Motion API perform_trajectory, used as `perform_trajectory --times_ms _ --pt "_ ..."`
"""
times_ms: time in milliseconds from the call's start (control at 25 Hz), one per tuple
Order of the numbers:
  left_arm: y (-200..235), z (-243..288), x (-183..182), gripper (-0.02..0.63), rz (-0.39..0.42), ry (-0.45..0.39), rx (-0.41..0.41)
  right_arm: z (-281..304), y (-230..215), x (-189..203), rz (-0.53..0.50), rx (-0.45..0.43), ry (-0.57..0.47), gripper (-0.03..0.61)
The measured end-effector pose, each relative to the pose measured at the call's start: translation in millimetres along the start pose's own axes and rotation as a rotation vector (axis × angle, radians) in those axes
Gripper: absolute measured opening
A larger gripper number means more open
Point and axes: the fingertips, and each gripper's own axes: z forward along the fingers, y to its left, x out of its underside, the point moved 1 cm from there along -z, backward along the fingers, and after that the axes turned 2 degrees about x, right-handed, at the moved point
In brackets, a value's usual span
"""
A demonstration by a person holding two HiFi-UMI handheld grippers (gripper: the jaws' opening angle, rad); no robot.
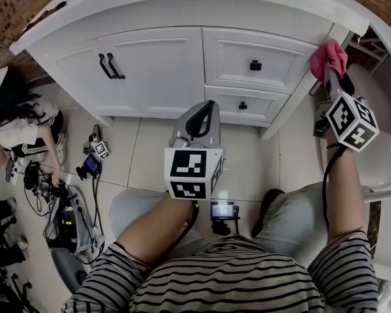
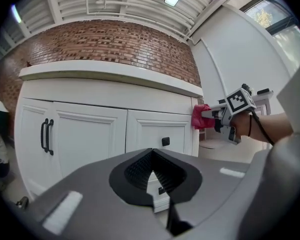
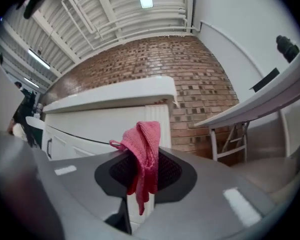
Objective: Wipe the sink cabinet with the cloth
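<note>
Right gripper (image 3: 144, 173): clenched on the cloth (image 3: 143, 151), which is pinched near its middle between the two jaws.

Cloth orientation: in the right gripper view its long axis runs top to bottom. A bunched, folded end stands above the jaws. A narrower tail hangs below them.

Cloth appearance: pink-red, coarse knitted weave, crumpled into folds, with a small loop sticking out at its upper left.

Cloth location: in the head view the cloth (image 1: 328, 57) sits at the right front corner post of the white sink cabinet (image 1: 156, 64), just under the countertop. It lies close against the post, but contact cannot be confirmed.

Left gripper (image 2: 152, 178): jaws closed together, nothing between them. It is held in front of the cabinet's drawers, well apart from the cloth.

Surroundings: a brick wall (image 3: 200, 79) stands behind the cabinet.
</note>
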Motion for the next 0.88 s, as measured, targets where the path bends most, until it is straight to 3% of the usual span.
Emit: perform_trajectory --times_ms 200,360,560,880 --pt "-1.5 -3.1 -4.9 -0.008 -0.023 -0.026 0.014 0.8 143.4 -6.9 0.013 -0.394 -0.067 0.081" --pt "7.2 -7.1 -5.3 -0.008 -0.032 -0.034 0.001 29.7 236.7 28.5 -0.059 -0.540 -0.017 0.080" --pt "22.9 -9.3 -4.8 -0.008 -0.058 -0.032 -0.027 63.9 258.8 62.1 -0.159 -0.521 0.030 0.080" --pt "14.8 -8.3 1.5 -0.008 -0.071 -0.011 0.006 51.1 163.0 76.2 -0.161 -0.373 0.075 0.083"
